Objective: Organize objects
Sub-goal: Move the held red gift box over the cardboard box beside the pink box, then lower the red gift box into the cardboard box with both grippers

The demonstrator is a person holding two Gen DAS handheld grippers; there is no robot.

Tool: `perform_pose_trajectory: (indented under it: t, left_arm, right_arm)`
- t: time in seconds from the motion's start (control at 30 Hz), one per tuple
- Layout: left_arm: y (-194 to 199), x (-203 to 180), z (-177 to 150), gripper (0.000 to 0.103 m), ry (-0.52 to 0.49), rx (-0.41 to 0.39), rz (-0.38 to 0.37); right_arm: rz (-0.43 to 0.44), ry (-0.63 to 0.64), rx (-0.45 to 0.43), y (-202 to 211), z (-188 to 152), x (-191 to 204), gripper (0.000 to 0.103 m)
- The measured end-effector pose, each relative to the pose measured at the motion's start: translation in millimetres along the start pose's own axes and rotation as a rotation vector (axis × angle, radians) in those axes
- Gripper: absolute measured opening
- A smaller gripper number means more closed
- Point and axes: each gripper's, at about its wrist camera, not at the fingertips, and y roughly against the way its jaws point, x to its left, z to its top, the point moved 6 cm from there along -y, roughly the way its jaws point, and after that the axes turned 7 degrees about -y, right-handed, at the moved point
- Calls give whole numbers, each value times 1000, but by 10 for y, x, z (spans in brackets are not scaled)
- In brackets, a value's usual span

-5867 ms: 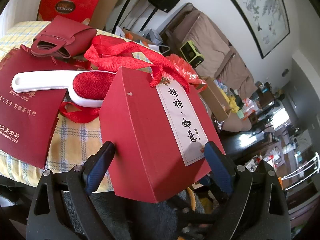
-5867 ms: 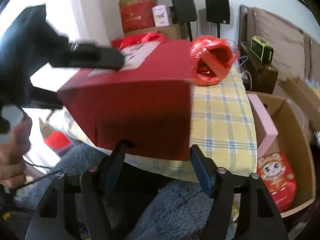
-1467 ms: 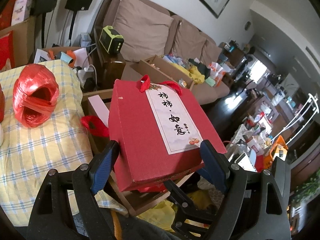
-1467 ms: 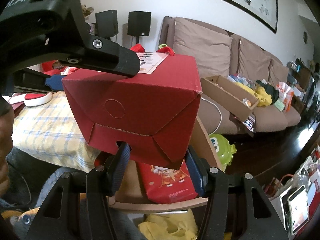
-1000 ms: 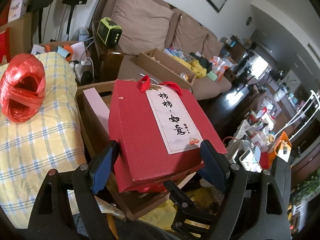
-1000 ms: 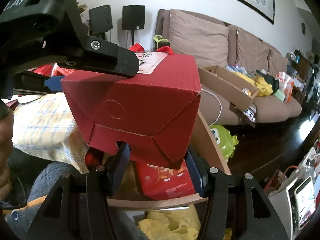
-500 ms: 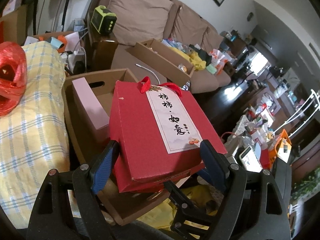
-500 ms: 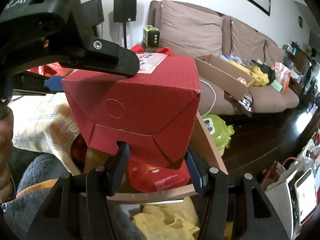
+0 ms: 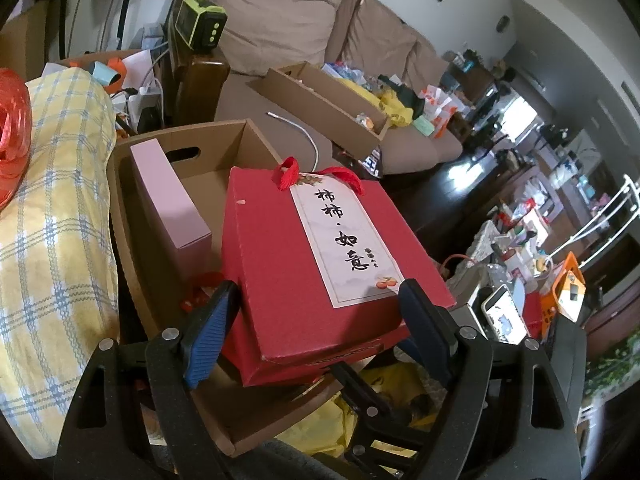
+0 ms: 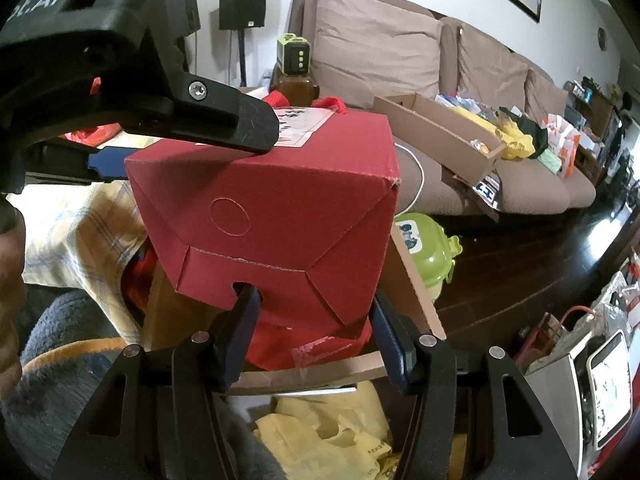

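A red gift box [image 9: 304, 264] with a white calligraphy label and red ribbon handles is held by both grippers above an open cardboard carton [image 9: 208, 144]. My left gripper [image 9: 316, 332] is shut across the box's width. My right gripper [image 10: 312, 332] is shut on the box's folded bottom end [image 10: 272, 232]. The carton holds a pink box [image 9: 168, 204] standing at its left wall and a red packet [image 10: 316, 348] under the gift box.
A yellow checked cloth [image 9: 52, 216] covers the table left of the carton, with a red twine roll [image 9: 12, 120] on it. A brown sofa [image 10: 400, 64] with a long cardboard tray [image 9: 328, 104] stands behind. Yellow bags [image 10: 328, 436] lie below. A green toy [image 10: 424, 252] sits on the floor.
Both grippers have carried the red gift box from over the table to the right and down, so it now hangs low over the open carton.
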Motion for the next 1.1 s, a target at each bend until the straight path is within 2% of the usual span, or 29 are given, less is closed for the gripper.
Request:
perform_pose_trajectory:
  t: [0.53,0.93,1.0,1.1]
  left_arm:
    - [-80,96,-73,79,29,29,18]
    - [-219,258,-192,74,68,96,48]
    - [-238,273,-221,72,60,108,61]
    - [-323,234,-306,68,-14,157,119]
  right_arm:
    - [18,13,56,-121,-75,-1,57]
    - [15,41,142,-302,-205,-8,57]
    - [6,50,151,-325,-224,-11,57]
    - [6,43,138,-332,-189,-36,57]
